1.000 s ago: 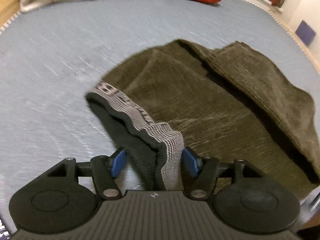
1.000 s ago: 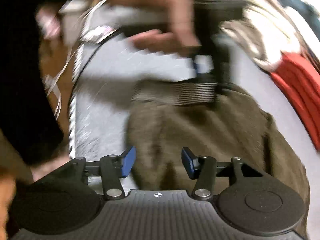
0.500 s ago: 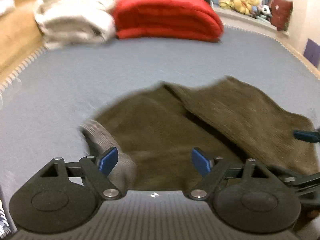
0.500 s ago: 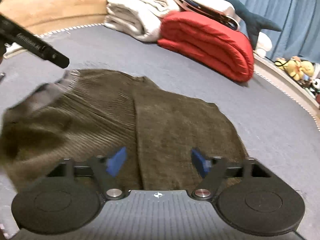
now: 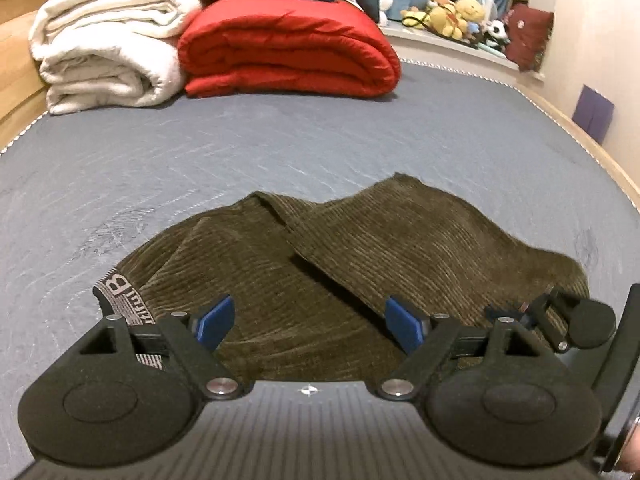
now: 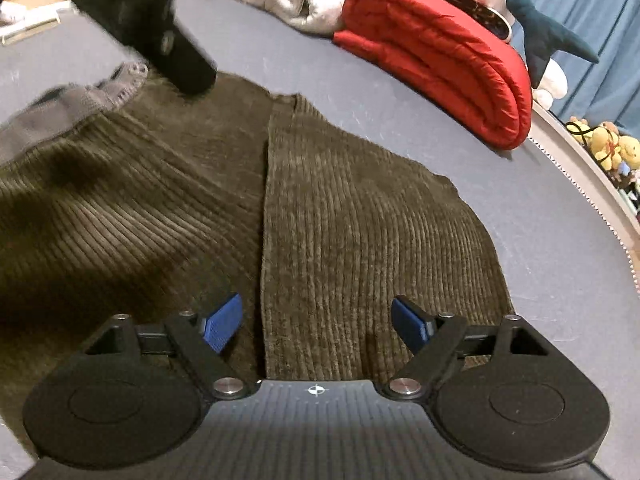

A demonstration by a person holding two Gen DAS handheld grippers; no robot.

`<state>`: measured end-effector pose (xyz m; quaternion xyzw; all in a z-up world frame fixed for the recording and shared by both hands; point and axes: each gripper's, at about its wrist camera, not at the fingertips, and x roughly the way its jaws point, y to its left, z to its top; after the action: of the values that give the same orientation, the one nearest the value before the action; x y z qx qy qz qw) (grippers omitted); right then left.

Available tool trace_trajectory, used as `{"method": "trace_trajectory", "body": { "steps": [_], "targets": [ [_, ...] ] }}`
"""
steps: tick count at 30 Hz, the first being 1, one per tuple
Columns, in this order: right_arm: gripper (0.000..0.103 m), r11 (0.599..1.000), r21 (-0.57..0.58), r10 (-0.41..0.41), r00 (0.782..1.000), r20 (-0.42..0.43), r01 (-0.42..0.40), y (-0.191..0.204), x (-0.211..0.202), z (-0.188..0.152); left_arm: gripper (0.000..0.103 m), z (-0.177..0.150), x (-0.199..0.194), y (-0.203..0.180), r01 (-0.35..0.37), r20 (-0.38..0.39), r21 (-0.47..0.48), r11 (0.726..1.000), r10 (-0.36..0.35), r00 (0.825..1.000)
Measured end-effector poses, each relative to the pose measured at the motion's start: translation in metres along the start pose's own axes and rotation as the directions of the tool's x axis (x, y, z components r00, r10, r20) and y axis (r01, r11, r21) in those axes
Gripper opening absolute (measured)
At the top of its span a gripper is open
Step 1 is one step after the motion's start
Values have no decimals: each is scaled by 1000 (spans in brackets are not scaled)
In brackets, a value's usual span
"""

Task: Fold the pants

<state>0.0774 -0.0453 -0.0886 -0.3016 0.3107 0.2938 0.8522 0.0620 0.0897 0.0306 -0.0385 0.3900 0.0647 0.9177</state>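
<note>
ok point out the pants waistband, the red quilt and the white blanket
waistband (image 5: 120, 300), left wrist view, on the grey lettered elastic
red quilt (image 5: 288, 48), left wrist view, mid front of the roll
white blanket (image 5: 104, 52), left wrist view, middle fold

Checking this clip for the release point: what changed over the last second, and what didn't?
The left gripper let go of the grey waistband it was pinching; its jaws have just opened and hang empty above the pants. The waistband now lies flat at the pile's left edge. The right gripper swung round to face the folded leg, its jaws wider than before and empty. The pants stay on the bed, with the red quilt behind them.
</note>
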Motion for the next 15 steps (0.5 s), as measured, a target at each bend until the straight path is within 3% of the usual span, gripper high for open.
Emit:
{"method": "trace_trajectory", "body": {
  "steps": [2, 5, 7, 11, 15],
  "targets": [
    [38, 1000, 21, 0, 1000, -19, 0, -4, 4, 0, 87, 1, -5, 2, -3, 5, -3, 1000, 3, 1000],
    [17, 994, 94, 64, 998, -13, -62, -15, -3, 0, 87, -1, -11, 6, -5, 8, 1, 1000, 5, 1000],
    [9, 995, 85, 42, 999, 12, -43, -17, -18, 0, 87, -3, -13, 10, -5, 10, -5, 1000, 5, 1000],
    [9, 987, 157, 11, 998, 69, -22, -39, -57, -9, 87, -8, -12, 13, -8, 10, 4, 1000, 8, 1000],
    [7, 963, 261, -88, 991, 99, 60, -81, -104, -39, 87, -12, -10, 15, -9, 4, 20, 1000, 9, 1000]
  ]
}}
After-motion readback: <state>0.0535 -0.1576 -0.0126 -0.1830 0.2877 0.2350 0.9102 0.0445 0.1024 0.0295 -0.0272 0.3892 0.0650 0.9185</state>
